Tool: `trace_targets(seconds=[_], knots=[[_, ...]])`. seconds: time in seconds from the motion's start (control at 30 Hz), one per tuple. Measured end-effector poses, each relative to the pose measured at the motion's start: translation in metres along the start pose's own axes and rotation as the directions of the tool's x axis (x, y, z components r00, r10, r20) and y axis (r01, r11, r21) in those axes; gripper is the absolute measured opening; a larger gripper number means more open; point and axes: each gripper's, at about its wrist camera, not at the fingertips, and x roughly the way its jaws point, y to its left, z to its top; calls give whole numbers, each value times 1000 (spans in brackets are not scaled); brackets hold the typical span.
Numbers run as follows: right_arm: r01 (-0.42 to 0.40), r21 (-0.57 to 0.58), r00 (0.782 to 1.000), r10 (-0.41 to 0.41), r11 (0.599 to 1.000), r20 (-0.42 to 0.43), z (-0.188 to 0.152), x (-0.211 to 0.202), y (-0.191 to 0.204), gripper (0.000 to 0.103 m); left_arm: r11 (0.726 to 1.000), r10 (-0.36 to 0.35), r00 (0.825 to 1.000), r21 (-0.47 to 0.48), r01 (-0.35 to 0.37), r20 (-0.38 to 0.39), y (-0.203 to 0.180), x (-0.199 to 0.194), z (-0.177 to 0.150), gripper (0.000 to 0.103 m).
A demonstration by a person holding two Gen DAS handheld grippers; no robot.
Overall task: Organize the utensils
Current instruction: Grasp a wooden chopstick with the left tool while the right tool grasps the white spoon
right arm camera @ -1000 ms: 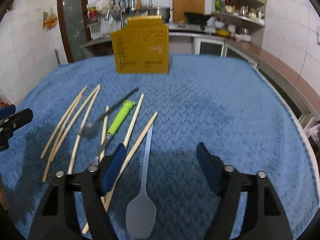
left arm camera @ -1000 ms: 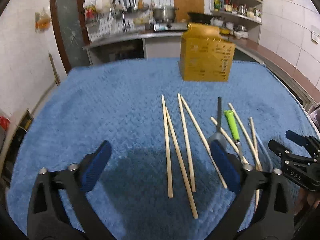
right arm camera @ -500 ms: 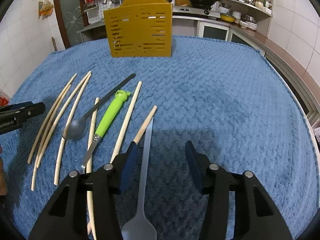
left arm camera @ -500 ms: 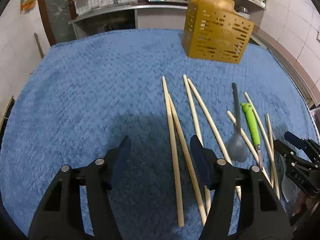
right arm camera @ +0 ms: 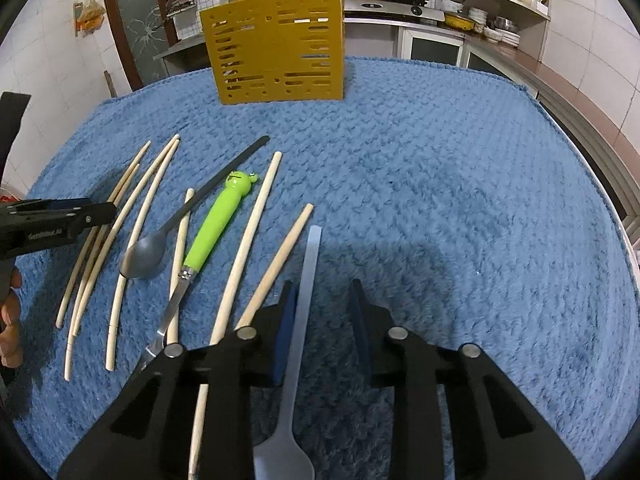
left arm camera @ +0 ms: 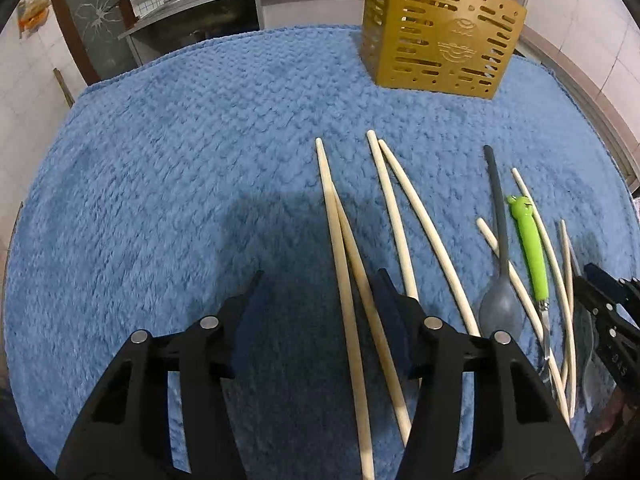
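Several wooden chopsticks lie on the blue mat [left arm camera: 160, 200]. Two of these chopsticks [left arm camera: 340, 264] run between the pads of my left gripper [left arm camera: 318, 300]. Its jaws are closing, with a gap still showing on the left side. The pale spoon [right arm camera: 310, 264] has its handle between the pads of my right gripper [right arm camera: 322, 312], beside the left pad. Those jaws are closing too and a gap remains at the right. A grey spoon [right arm camera: 144, 258] and a green-handled knife [right arm camera: 220, 220] lie among the chopsticks [right arm camera: 248, 248]. The yellow slotted holder [right arm camera: 280, 40] stands at the mat's far side.
The same holder [left arm camera: 440, 32] stands at the far right in the left wrist view. A kitchen counter [right arm camera: 580, 92] runs past the mat's right edge, with a stove and shelves behind. A hand [right arm camera: 10, 320] holds the left gripper [right arm camera: 60, 220] at the left edge.
Both grippers have sunk toward the mat with their jaws narrowing. The left one shifted right over two chopsticks. The right one now straddles the pale spoon's handle.
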Motion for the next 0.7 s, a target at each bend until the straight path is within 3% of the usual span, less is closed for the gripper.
trace_targets(seconds=[0.23, 0.57, 0.7], knots=[[-2, 2, 1000, 2, 1000, 3, -1, 0, -1, 28, 999, -30, 999, -44, 31, 14, 9, -5, 0, 41], [-5, 1, 1000, 5, 1000, -3, 1, 2, -2, 28, 996, -58, 998, -63, 60, 26, 25, -2, 3, 40], [7, -8, 1000, -7, 1000, -4, 4, 4, 0, 28, 997, -48, 999, -62, 48, -4, 22, 9, 13, 41]])
